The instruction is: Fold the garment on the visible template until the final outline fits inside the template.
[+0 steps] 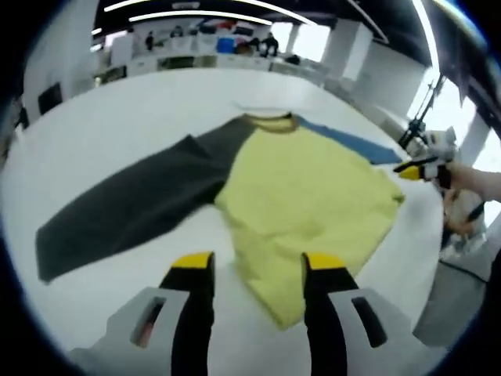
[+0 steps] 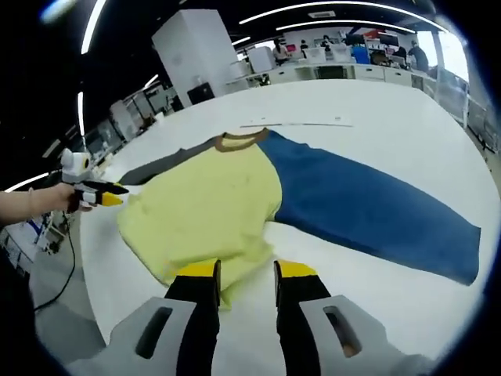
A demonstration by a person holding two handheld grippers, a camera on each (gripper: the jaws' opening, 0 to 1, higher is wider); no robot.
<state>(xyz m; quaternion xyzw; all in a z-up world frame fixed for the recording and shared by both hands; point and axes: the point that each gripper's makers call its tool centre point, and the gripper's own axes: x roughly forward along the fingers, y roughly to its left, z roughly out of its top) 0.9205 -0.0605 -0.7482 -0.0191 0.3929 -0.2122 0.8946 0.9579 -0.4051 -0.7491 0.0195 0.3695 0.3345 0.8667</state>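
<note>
garment (image 1: 305, 196) flat on table (image 1: 117, 125), both grippers' jaws apart, empty

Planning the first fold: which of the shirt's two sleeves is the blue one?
The sleeve stretched out on the right in the right gripper view is blue; the other sleeve is dark grey, on the yellow body's opposite side.

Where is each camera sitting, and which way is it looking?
Left gripper view: rides on the left hand-held gripper, looking across the white table at the shirt, dark grey sleeve on the picture's left; its own open jaws show below.
Right gripper view: rides on the right hand-held gripper, facing the shirt from the opposite side, blue sleeve on the picture's right; its own jaws show, plus a person's hand.
Both share the shirt, the table and the other gripper.
</note>
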